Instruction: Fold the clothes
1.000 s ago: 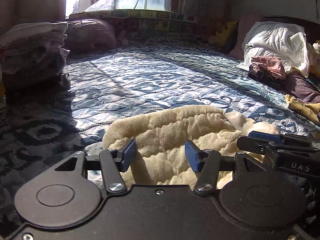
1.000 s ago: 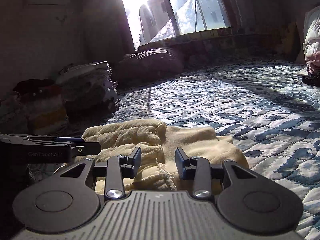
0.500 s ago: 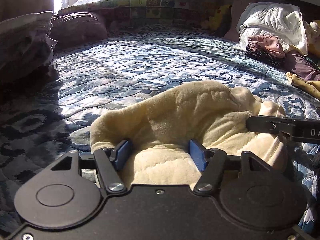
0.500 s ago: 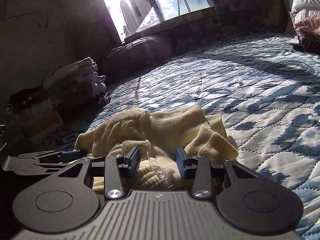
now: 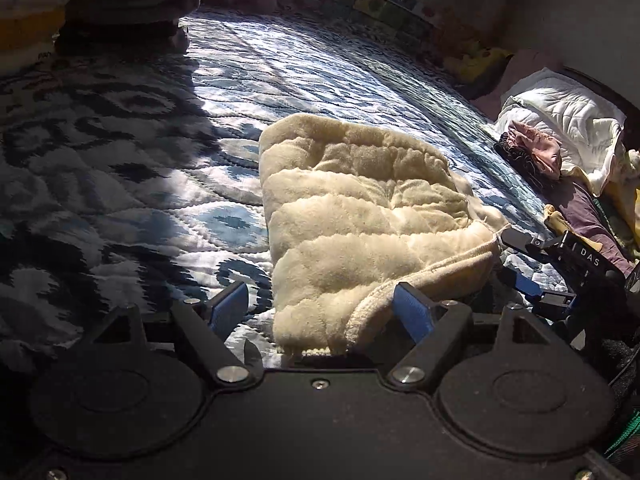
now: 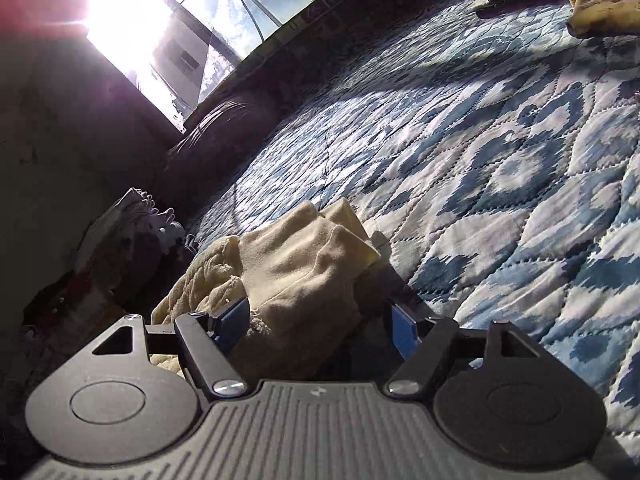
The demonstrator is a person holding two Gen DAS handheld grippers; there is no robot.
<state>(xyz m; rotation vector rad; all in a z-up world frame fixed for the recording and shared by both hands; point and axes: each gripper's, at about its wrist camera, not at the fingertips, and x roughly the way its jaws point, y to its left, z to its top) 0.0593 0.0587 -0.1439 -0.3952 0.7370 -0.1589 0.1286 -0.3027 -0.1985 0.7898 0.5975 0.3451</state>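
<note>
Garment: a cream fleece garment (image 5: 360, 216) lies folded on the bed (image 5: 200, 184), its quilted blue-and-white cover sunlit around it; the near hem reaches in between the left fingers.
Left hand-held gripper (image 5: 322, 312): jaws wide apart, blue pads either side of the garment's near edge; the right pad sits just beside the ribbed hem, the left pad is clear of the cloth, over the quilt.
Right hand-held gripper (image 6: 316, 320): jaws apart too, with a bunched corner of the garment (image 6: 288, 272) lying between the pads; cloth is against the left pad, the right pad stands off it. In the left view it shows at the garment's right edge (image 5: 560, 268).
Far right: a white quilted bundle (image 5: 560, 120) with a pink garment (image 5: 536, 152) heaped against it, well apart from the fleece.
Far left: a stack of folded clothes (image 6: 124, 240) in shadow by the wall.
Back: a dark cushion (image 6: 224, 132) under the bright window (image 6: 168, 40).
</note>
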